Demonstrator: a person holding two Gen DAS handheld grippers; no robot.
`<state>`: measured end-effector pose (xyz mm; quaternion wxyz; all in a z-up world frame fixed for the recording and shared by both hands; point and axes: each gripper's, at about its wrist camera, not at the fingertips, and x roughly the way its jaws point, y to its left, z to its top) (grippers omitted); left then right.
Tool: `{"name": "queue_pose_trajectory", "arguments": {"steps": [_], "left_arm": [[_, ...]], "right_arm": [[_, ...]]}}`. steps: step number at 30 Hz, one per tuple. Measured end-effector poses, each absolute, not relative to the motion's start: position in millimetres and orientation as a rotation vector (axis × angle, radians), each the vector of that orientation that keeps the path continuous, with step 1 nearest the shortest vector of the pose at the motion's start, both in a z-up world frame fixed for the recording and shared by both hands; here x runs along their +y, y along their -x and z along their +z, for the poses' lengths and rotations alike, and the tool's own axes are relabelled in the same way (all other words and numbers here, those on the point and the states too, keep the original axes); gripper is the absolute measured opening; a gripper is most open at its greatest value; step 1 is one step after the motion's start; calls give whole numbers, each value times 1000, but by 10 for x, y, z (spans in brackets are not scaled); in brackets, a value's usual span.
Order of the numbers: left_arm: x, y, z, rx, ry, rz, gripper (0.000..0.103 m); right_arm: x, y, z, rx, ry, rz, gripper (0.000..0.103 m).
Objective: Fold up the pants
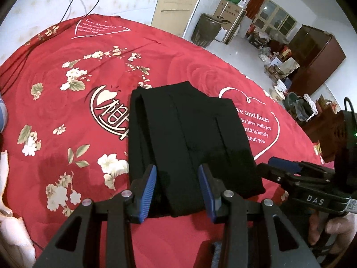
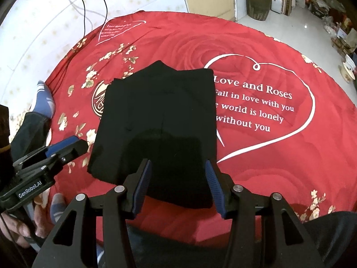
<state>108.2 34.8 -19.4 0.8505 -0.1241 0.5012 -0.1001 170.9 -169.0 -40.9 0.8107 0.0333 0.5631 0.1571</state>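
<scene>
Directly ahead of both grippers, the black pants lie folded into a compact stack on the red rose-print bedspread. In its own view the left gripper hangs over the near edge of the stack with jaws spread and nothing between them; the right gripper does likewise in its view, also spread and empty.

The fold looks nearly or fully done. The main risk, as I judge it, is a blue pad catching the near edge as a gripper pulls away, dragging the top layer and opening the stack. The soft bedspread would let the stack slide if nudged.

Left of the right gripper, a dark garment and a blue-and-white piece lie beside the pants. Cables hang beyond. Nothing blocks the stack itself.
</scene>
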Motion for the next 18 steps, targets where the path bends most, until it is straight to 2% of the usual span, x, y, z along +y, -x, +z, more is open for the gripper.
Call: {"name": "queue_pose_trajectory", "arguments": {"steps": [3, 7, 18], "left_arm": [[382, -1131, -201, 1046, 274, -204, 42], [449, -1226, -224, 1054, 322, -191, 49], [479, -1403, -264, 1060, 324, -164, 50]], "right_arm": [[-1684, -1763, -432, 1207, -70, 332, 51], [-1695, -1862, -451, 1205, -84, 337, 52], [-1732, -2107, -479, 1207, -134, 360, 55]]}}
